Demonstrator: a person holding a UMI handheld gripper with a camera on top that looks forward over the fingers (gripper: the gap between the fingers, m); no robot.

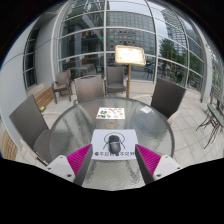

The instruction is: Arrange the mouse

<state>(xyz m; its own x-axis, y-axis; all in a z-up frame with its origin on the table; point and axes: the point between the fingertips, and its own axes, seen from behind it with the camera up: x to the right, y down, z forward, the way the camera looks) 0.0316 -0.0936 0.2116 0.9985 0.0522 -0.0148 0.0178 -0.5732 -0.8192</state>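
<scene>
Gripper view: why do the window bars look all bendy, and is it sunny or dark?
In the gripper view the wide lens curves the window frames and the round glass table; daylight pours through the windows, bright and even; the table shows pale reflections; the mouse on its white sheet just ahead of the open gripper looks reasonably sharp.
</scene>
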